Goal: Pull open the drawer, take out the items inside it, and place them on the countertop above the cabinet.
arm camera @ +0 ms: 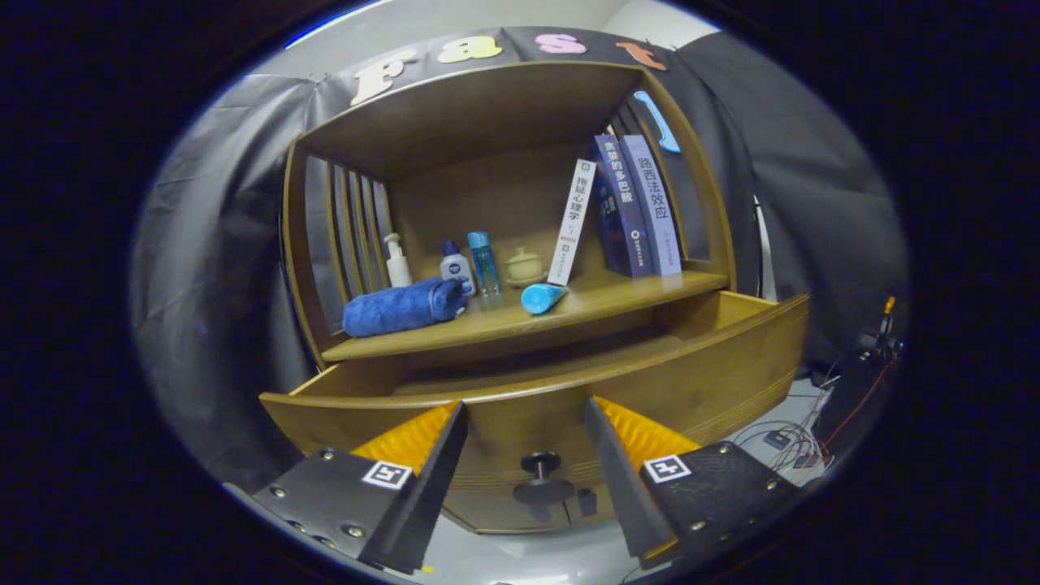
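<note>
The gripper (526,455) hangs released before the open drawer (650,382), its knob (540,465) between the fingers; closing now would grab the knob, not the contents.

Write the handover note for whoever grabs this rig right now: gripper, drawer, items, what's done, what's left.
Gripper: open, holding nothing, fingers apart on either side of the drawer knob, not touching it.
Drawer: already pulled out below the countertop; its inside is hidden behind the front panel, so I cannot tell what is still in it.
On the countertop: rolled blue towel, pump bottle, small white bottle, clear blue bottle, lidded cup, blue tube lying down, books leaning at the right.
Done: drawer open.
Left: look into the drawer from above, lift out anything remaining, set it on the countertop.
</note>
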`<state>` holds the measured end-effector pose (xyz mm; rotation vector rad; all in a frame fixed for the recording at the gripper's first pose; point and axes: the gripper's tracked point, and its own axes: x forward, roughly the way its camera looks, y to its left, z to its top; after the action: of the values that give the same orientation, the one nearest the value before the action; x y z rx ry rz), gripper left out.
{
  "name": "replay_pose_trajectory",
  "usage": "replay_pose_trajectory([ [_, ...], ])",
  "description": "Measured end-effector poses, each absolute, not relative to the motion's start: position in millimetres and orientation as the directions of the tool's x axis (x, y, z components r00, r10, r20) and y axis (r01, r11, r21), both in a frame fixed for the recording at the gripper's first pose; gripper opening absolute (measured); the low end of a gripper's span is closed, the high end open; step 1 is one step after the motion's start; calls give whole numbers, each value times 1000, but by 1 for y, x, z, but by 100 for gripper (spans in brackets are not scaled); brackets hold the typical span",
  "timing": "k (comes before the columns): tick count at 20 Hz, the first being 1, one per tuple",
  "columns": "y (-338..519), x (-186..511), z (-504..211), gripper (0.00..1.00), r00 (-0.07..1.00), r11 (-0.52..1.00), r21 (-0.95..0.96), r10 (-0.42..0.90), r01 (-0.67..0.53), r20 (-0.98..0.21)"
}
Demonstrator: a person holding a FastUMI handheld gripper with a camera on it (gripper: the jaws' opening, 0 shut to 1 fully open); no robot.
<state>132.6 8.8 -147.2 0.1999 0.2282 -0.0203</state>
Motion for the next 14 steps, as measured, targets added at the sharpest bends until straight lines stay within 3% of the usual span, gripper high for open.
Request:
replay_pose_trajectory([
  [14, 6, 191, -154, 86, 970, 983, 182, 10, 36, -244],
])
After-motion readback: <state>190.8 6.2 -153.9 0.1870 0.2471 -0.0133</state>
